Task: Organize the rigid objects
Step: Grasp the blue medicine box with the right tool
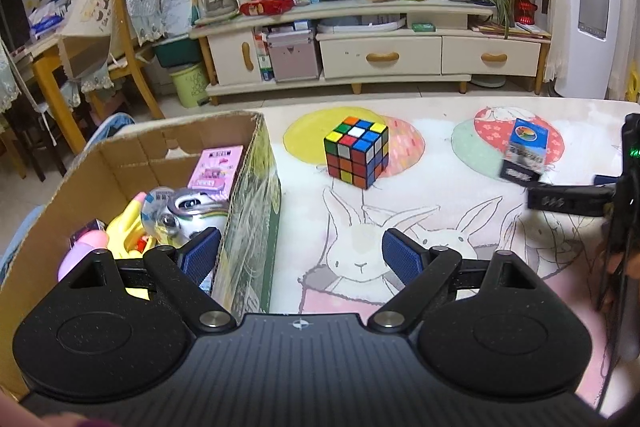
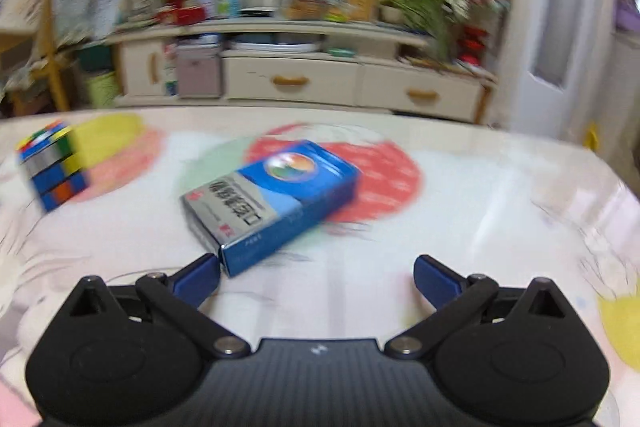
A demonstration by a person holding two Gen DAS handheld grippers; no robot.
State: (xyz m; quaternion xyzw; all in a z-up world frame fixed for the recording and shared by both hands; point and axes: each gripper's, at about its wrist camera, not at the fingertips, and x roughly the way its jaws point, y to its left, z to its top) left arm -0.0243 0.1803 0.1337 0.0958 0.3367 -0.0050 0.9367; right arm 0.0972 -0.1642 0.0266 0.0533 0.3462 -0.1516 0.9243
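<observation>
Your left gripper (image 1: pixel 300 255) hangs level and low, straddling the right wall of the cardboard box (image 1: pixel 244 211): its left blue pad sits over the inside of the box, its right pad over the table mat (image 1: pixel 400 187). The jaws are spread wide and there's nothing between them, nothing touched.

Inside the box, from your left wrist view, a pink carton (image 1: pixel 218 167) leans at the far side, a round silver-and-white toy (image 1: pixel 180 211) lies just in front of it, and a yellow toy (image 1: pixel 128 227) and a pink rounded piece (image 1: pixel 82 251) sit at the near left corner.

The Rubik's cube (image 1: pixel 357 151) stands on the mat to the right of the box and beyond your left pads, well apart from both, one corner turned toward you.

Your right gripper (image 2: pixel 316 275) is pitched down toward the mat, and its view is smeared with motion blur. Its jaws are also wide apart and grip nothing. The blue-and-silver packet (image 2: pixel 276 195) lies flat on the mat, far to the right of the box, angled with its near corner pointing at your left fingertip (image 2: pixel 200 277). That corner is just beside the pad; whether they touch I cannot tell through the blur. The right pad is well clear of it.

In the left wrist view the same packet sits at the right edge, with your right gripper's dark finger just beneath it.
</observation>
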